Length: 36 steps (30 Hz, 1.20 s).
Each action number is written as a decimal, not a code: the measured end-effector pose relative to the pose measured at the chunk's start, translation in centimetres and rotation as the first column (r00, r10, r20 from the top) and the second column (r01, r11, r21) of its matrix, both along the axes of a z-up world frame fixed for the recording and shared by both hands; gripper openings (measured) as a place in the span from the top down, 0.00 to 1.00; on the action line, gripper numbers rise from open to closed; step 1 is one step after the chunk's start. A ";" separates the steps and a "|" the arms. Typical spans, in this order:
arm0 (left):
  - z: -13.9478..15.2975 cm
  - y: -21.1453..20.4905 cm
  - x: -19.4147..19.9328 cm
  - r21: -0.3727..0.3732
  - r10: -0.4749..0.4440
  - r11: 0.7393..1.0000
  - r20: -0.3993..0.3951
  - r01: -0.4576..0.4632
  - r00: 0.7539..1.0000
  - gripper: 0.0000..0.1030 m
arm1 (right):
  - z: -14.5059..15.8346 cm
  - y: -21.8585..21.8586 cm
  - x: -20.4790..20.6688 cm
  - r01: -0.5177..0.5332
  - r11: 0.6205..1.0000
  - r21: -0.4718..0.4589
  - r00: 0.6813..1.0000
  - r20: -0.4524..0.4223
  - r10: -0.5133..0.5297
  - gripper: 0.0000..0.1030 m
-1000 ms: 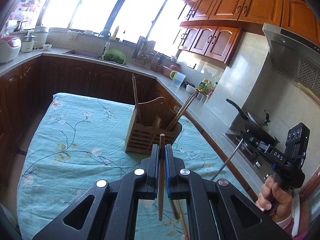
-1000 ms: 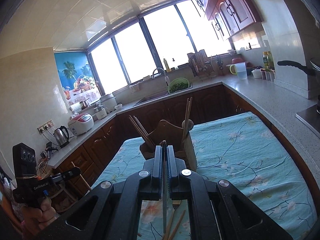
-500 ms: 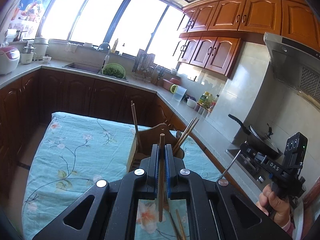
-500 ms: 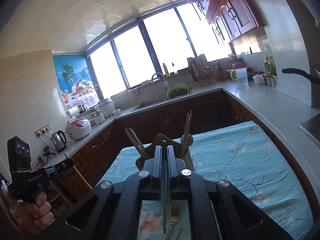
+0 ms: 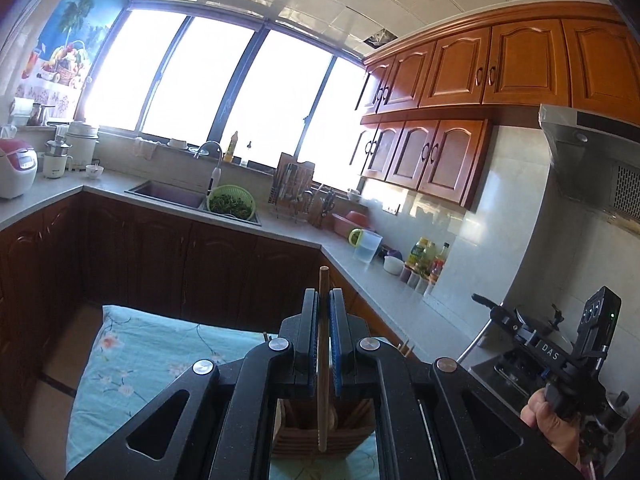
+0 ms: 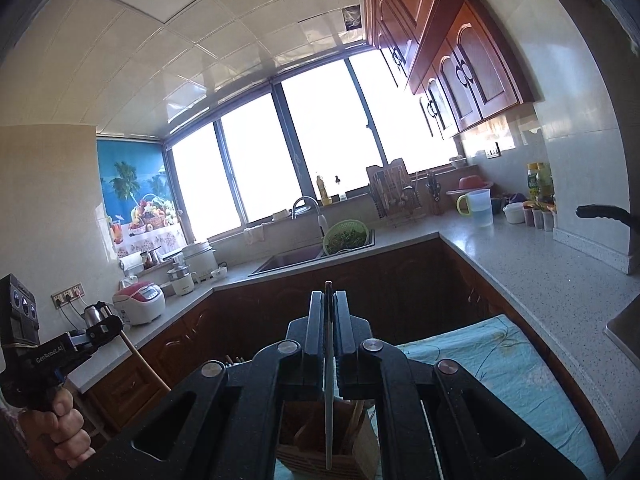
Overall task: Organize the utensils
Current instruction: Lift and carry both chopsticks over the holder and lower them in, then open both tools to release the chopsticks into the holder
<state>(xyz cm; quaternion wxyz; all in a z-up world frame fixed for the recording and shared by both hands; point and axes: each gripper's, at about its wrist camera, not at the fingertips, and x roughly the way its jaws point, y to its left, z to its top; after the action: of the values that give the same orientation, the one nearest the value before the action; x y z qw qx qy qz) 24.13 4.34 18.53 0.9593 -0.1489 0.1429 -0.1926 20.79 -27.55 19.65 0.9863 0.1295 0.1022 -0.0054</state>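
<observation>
My left gripper (image 5: 323, 300) is shut on a wooden chopstick (image 5: 322, 364) that hangs point down over the wooden utensil holder (image 5: 320, 436) on the table. My right gripper (image 6: 329, 300) is shut on a thin metal utensil handle (image 6: 329, 400), also hanging over the same holder (image 6: 320, 440), which has chopsticks in it. The right gripper shows in the left wrist view (image 5: 488, 304) at the right, and the left gripper in the right wrist view (image 6: 116, 326) at the left with its chopstick.
The table has a turquoise floral cloth (image 5: 140, 356), also in the right wrist view (image 6: 504, 368). Dark cabinets and a grey L-shaped counter (image 6: 520, 256) with sink, green colander (image 5: 231, 204), jug and bottles lie behind. A stove with a pan (image 5: 536, 320) is at the right.
Both grippers have risen and moved forward over the holder, tilting upward. The holder has dropped to the bottom of both views, under the held utensils.
</observation>
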 end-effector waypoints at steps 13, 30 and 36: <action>-5.7 -2.5 7.3 -0.001 0.083 0.996 -0.058 -0.084 0.995 0.97 | -3.9 -1.0 4.0 0.041 0.999 -0.004 0.999 -0.009 -0.041 0.96; -8.8 -4.0 10.7 0.078 0.048 0.996 -0.160 -0.036 0.986 0.96 | -9.6 -0.7 5.9 0.009 1.000 0.019 0.983 -0.184 -0.005 0.96; -8.4 -4.0 11.1 0.083 0.049 0.996 -0.163 -0.036 0.985 0.96 | -9.6 -0.7 6.2 0.017 1.000 0.025 0.980 -0.198 -0.012 0.96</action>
<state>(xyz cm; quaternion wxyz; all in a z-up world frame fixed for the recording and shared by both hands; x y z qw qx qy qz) 35.27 0.32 10.14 0.9533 -0.1289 0.2260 -0.1531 26.99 -28.24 10.09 0.9694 0.1421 0.1987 -0.0242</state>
